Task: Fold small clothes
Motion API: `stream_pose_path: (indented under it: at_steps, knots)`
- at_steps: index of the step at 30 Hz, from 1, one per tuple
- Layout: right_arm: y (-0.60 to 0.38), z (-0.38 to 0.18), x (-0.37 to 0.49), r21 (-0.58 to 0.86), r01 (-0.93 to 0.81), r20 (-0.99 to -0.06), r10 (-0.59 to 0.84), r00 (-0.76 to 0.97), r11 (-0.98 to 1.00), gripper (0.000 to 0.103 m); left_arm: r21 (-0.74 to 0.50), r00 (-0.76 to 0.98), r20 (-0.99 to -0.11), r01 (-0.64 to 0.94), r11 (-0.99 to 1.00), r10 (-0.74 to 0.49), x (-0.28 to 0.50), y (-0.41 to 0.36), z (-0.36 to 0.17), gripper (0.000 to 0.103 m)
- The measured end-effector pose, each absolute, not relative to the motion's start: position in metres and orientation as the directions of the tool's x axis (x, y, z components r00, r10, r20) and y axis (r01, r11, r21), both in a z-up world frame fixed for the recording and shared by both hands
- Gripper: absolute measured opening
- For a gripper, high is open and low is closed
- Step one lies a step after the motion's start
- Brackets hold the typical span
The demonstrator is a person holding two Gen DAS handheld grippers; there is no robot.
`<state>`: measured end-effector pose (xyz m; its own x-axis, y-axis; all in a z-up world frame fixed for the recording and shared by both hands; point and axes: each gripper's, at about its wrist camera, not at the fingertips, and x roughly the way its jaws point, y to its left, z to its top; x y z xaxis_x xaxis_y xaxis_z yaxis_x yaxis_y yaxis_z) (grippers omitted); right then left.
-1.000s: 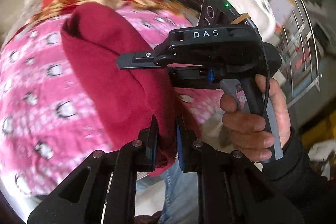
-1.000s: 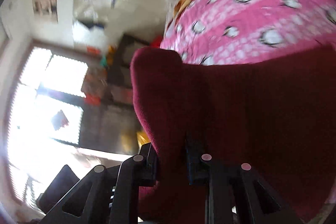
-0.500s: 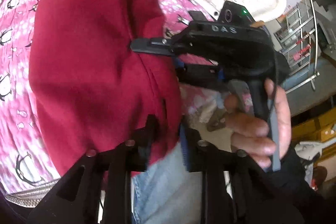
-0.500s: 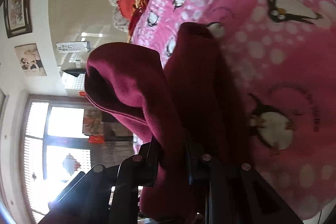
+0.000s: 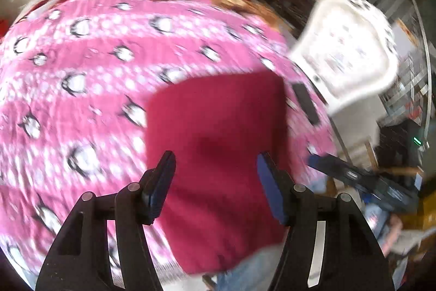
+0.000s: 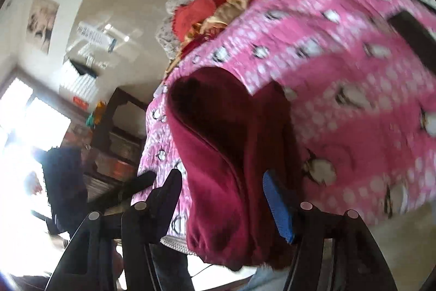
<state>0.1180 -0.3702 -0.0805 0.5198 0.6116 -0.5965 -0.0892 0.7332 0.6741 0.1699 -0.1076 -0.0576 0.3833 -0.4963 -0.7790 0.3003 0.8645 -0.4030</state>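
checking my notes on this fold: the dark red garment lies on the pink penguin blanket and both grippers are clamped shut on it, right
Not quite. The dark red garment does lie on the pink penguin blanket, but neither gripper is clamped on it. Both wrist views show the left gripper and the right gripper with jaws just opened, pads clear of the cloth.

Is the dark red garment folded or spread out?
Folded: the dark red garment lies doubled on the pink penguin blanket, layered edges showing in the right wrist view.
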Motion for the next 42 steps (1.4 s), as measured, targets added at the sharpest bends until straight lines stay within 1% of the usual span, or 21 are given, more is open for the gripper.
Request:
stream_pose_path:
  at_steps: [5,9,10,11,13,16,19,21,23,24,27,28,30,31,32,33,34,37,40,41,42]
  knots:
    - [-0.346,-0.049,0.160,0.659,-0.190,-0.571,0.648,0.503,0.728,0.061,-0.403,0.389,-0.798,0.225,0.887,-0.461,0.212,-0.096,-0.072,0.062]
    - [-0.317,-0.045,0.195,0.578,-0.238,-0.643,0.616,0.455,0.780,0.059,-0.397,0.365,-0.812,0.229,0.889,-0.456,0.229,-0.106,-0.084,0.062]
    - [-0.309,-0.049,0.207,0.555,-0.247,-0.667,0.602,0.440,0.795,0.039,-0.394,0.359,-0.816,0.228,0.890,-0.453,0.234,-0.108,-0.088,0.062]
    - [-0.307,-0.052,0.213,0.515,-0.218,-0.700,0.554,0.450,0.829,0.009,-0.393,0.357,-0.819,0.220,0.893,-0.449,0.239,-0.109,-0.091,0.062]
    - [-0.311,-0.061,0.229,0.484,-0.158,-0.746,0.500,0.441,0.861,0.007,-0.415,0.357,-0.811,0.208,0.886,-0.464,0.241,-0.106,-0.093,0.062]
    - [-0.334,-0.076,0.242,0.496,-0.098,-0.752,0.484,0.447,0.863,0.006,-0.416,0.349,-0.818,0.189,0.890,-0.457,0.242,-0.099,-0.103,0.062]
    - [-0.347,-0.118,0.257,0.472,-0.052,-0.811,0.457,0.366,0.880,0.006,-0.422,0.302,-0.838,0.168,0.891,-0.454,0.243,-0.092,-0.124,0.062]
    - [-0.350,-0.137,0.264,0.454,-0.036,-0.834,0.439,0.335,0.890,0.006,-0.458,0.278,-0.831,0.147,0.877,-0.481,0.243,-0.085,-0.138,0.063]
    - [-0.351,-0.150,0.269,0.461,-0.033,-0.834,0.446,0.324,0.887,0.004,-0.481,0.265,-0.827,0.120,0.868,-0.495,0.245,-0.081,-0.148,0.067]
    - [-0.354,-0.156,0.271,0.481,-0.020,-0.827,0.461,0.322,0.876,0.004,-0.489,0.258,-0.828,0.102,0.867,-0.497,0.248,-0.079,-0.153,0.072]
    - [-0.364,-0.162,0.273,0.548,0.022,-0.799,0.515,0.310,0.836,0.004,-0.526,0.248,-0.815,0.065,0.848,-0.524,0.249,-0.073,-0.154,0.073]
    - [-0.367,-0.155,0.269,0.567,0.033,-0.789,0.531,0.310,0.823,0.007,-0.521,0.260,-0.814,0.070,0.851,-0.519,0.247,-0.071,-0.149,0.072]
    - [-0.374,-0.136,0.254,0.625,0.036,-0.740,0.578,0.344,0.780,0.019,-0.527,0.271,-0.805,0.082,0.846,-0.527,0.244,-0.067,-0.140,0.071]
    - [-0.378,-0.128,0.246,0.656,0.026,-0.710,0.605,0.359,0.755,0.048,-0.545,0.267,-0.794,0.085,0.834,-0.546,0.244,-0.065,-0.137,0.071]
    - [-0.384,-0.120,0.237,0.684,0.021,-0.678,0.626,0.386,0.729,0.085,-0.559,0.260,-0.788,0.081,0.825,-0.558,0.244,-0.063,-0.137,0.071]
    - [-0.392,-0.113,0.227,0.695,0.029,-0.659,0.620,0.425,0.719,0.096,-0.567,0.254,-0.785,0.075,0.820,-0.566,0.244,-0.061,-0.137,0.071]
    - [-0.397,-0.109,0.220,0.693,0.036,-0.654,0.608,0.450,0.720,0.102,-0.573,0.250,-0.782,0.073,0.816,-0.571,0.244,-0.060,-0.139,0.071]
    - [-0.407,-0.114,0.213,0.684,0.076,-0.679,0.594,0.431,0.726,0.102,-0.572,0.239,-0.791,0.040,0.820,-0.563,0.245,-0.056,-0.149,0.071]
    - [-0.407,-0.134,0.215,0.705,0.115,-0.680,0.622,0.388,0.700,0.102,-0.617,0.214,-0.769,-0.002,0.787,-0.602,0.248,-0.054,-0.160,0.072]
    - [-0.403,-0.144,0.220,0.707,0.124,-0.686,0.635,0.355,0.696,0.102,-0.634,0.207,-0.758,-0.010,0.774,-0.618,0.251,-0.055,-0.163,0.073]
    - [-0.402,-0.150,0.223,0.712,0.127,-0.685,0.645,0.337,0.690,0.102,-0.641,0.204,-0.753,-0.015,0.767,-0.625,0.253,-0.055,-0.165,0.078]
